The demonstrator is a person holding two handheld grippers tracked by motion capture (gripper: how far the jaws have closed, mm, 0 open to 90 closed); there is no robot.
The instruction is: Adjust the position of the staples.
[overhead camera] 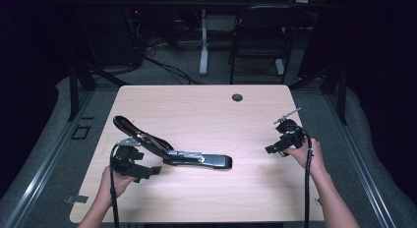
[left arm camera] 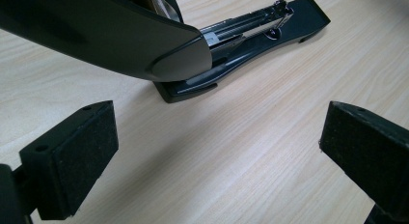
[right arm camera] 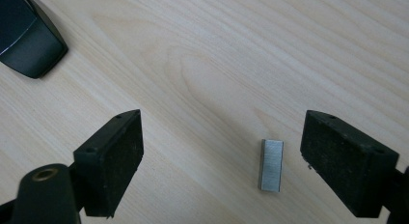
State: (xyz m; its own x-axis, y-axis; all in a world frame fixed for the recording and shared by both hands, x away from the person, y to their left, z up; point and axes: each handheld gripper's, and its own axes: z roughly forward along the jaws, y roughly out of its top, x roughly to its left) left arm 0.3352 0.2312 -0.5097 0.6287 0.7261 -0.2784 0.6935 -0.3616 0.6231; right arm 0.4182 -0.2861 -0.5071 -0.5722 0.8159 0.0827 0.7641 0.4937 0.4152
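A black stapler (overhead camera: 172, 152) lies opened on a pale wood table (overhead camera: 206, 110), its top arm swung up and back, its metal staple channel exposed. No brand, label or writing can be read on it. The left gripper (overhead camera: 147, 173) sits just beside the stapler's hinge end, jaws spread wide over bare wood, nothing between them. The right gripper (overhead camera: 273, 149) is well apart from the stapler's front end, jaws also spread. Between them, nearer one pad but not touching it, a small silver staple strip (right arm camera: 271, 164) lies flat on the table.
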